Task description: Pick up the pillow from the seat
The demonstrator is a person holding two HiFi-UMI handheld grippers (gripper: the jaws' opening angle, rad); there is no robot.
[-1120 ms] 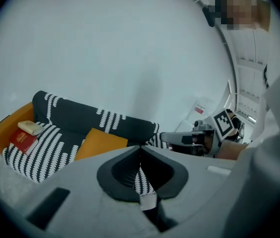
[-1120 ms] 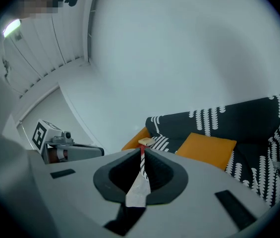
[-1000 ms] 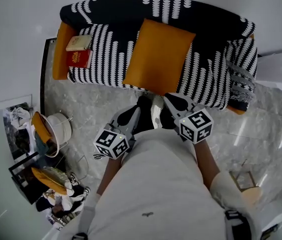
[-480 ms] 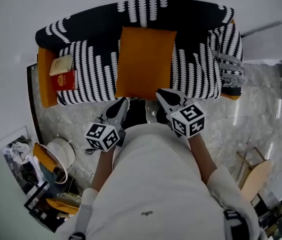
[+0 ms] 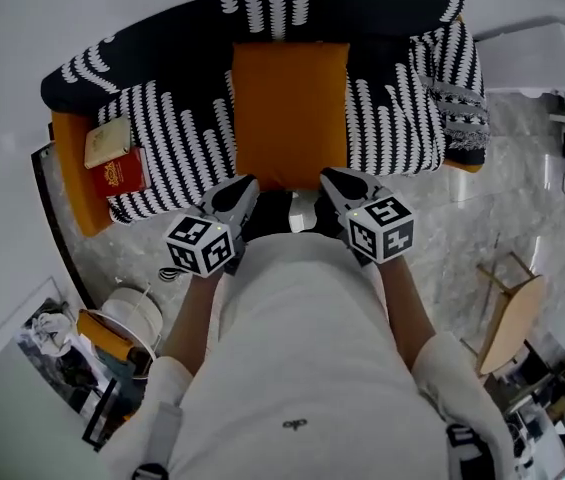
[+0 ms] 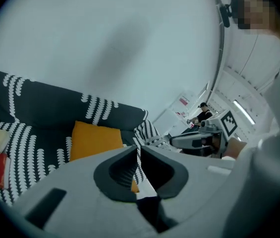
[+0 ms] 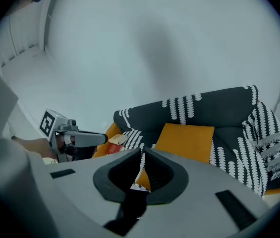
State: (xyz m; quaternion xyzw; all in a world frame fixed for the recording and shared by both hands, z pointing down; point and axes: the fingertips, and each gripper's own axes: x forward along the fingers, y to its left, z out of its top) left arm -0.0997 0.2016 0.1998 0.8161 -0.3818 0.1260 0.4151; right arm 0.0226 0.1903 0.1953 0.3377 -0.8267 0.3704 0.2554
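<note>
Though still shut, left hand-held gripper (image 5: 249, 182), right hand-held gripper (image 5: 328, 175) nearer pillow (image 5: 290, 108).

Before me stands a sofa (image 5: 402, 118) in a black cover with rows of white dashes, its back against a plain white wall (image 5: 112, 8). The floor (image 5: 532, 208) in front of the sofa is pale grey marble with a soft sheen. Right of the sofa I see a white cabinet (image 5: 537, 63). Nearer me on that side is a wooden chair (image 5: 510, 303). Off the sofa's left front corner stands a white basket (image 5: 127, 313).
</note>
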